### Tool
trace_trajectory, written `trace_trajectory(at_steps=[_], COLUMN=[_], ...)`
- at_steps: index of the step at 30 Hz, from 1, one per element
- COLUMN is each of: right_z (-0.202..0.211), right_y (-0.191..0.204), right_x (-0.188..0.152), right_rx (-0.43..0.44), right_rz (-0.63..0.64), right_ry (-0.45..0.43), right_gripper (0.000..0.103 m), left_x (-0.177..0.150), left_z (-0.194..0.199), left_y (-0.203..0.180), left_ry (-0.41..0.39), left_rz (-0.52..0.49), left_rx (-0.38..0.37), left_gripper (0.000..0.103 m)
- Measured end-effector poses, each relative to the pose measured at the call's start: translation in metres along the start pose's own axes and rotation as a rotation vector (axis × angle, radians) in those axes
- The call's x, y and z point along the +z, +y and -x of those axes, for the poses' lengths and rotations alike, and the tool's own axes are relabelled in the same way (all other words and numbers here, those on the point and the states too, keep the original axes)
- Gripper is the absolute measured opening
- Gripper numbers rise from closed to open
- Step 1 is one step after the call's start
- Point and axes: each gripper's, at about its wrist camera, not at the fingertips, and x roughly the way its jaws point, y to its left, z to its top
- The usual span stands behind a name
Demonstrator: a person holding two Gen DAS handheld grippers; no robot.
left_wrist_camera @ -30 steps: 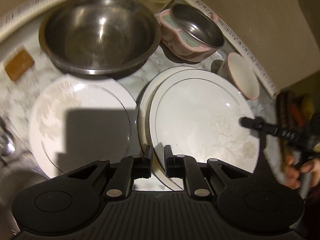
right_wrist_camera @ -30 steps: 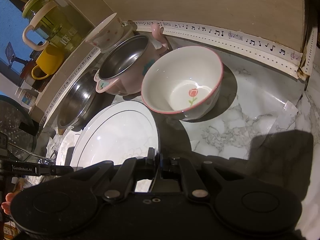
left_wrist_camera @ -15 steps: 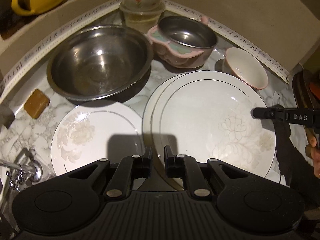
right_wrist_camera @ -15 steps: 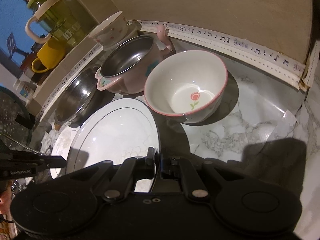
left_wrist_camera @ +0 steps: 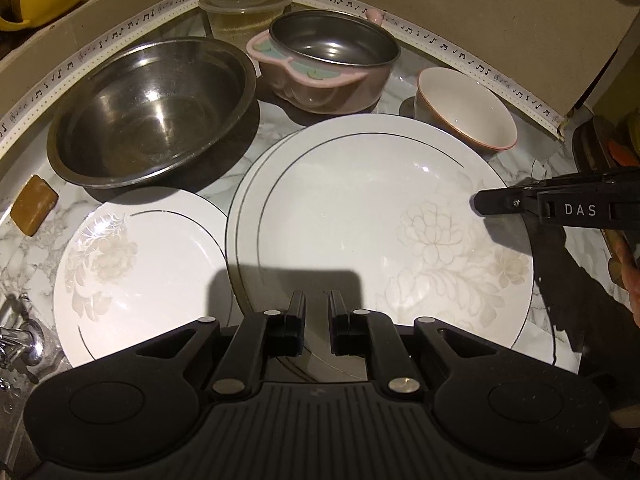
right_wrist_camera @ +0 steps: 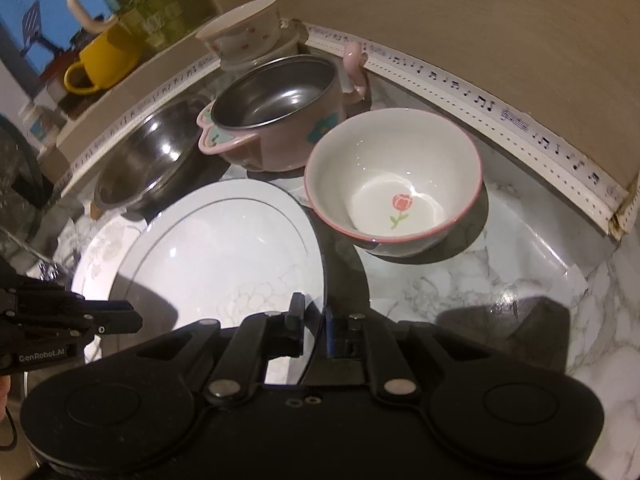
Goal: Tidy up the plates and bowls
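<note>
Crockery was spread over a marble counter (right_wrist_camera: 480, 280), and the sorting looked barely begun. One step seemed done: a top plate (left_wrist_camera: 360, 220) lay on a lower plate (left_wrist_camera: 236, 216) at the counter's middle. A small plate (left_wrist_camera: 152, 272) lay apart toward the left edge. A steel bowl (left_wrist_camera: 152, 112), a pink bowl (left_wrist_camera: 332, 64) and a rose bowl (right_wrist_camera: 396, 184) stood unstacked in a row along the back edge.

The right gripper (right_wrist_camera: 310, 320) had the top plate's right rim between its fingers. Its jaws had just been opening slightly, and I could not tell if the pads were pressing on the rim. The left gripper (left_wrist_camera: 317, 316) hung over the same plate's near rim, fingers drawn together and holding nothing.

The right gripper read "DAS" and the left read "GenRobot.AI". A white strip (right_wrist_camera: 480, 100) along the back edge bore printed music notes, no words.
</note>
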Motion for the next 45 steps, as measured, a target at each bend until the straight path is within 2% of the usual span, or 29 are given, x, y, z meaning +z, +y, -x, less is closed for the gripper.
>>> trace_trajectory(at_steps=[16, 26, 32, 35, 40, 42, 44, 45], right_z=[-0.008, -0.011, -0.004, 0.002, 0.007, 0.008, 0.01, 0.011], right_y=[0.029, 0.037, 0.032, 0.03, 0.031, 0.031, 0.03, 0.029], right_x=[0.006, 0.008, 0.01, 0.011, 0.009, 0.009, 0.008, 0.008], right_rx=[-0.12, -0.151, -0.119, -0.089, -0.056, -0.056, -0.045, -0.043], right_rz=[0.163, 0.224, 0.202, 0.187, 0.202, 0.198, 0.191, 0.19], right_ry=[0.056, 0.085, 0.072, 0.059, 0.044, 0.038, 0.031, 0.026], right_gripper=[0.017, 0.018, 0.019, 0.023, 0.04, 0.045, 0.052, 0.056], left_x=[0.0, 0.0, -0.002, -0.003, -0.01, -0.014, -0.018, -0.02], left_z=[-0.004, -0.004, 0.009, 0.022, 0.04, 0.043, 0.046, 0.048], left_y=[0.002, 0.006, 0.009, 0.012, 0.013, 0.016, 0.016, 0.015], left_ry=[0.003, 0.004, -0.038, -0.073, -0.102, -0.104, -0.125, -0.14], left_rz=[0.025, 0.046, 0.072, 0.109, 0.131, 0.152, 0.161, 0.156], left_rx=[-0.012, -0.026, -0.035, -0.054, -0.033, -0.026, 0.002, 0.021], left_gripper=[0.01, 0.011, 0.011, 0.011, 0.011, 0.022, 0.049, 0.056])
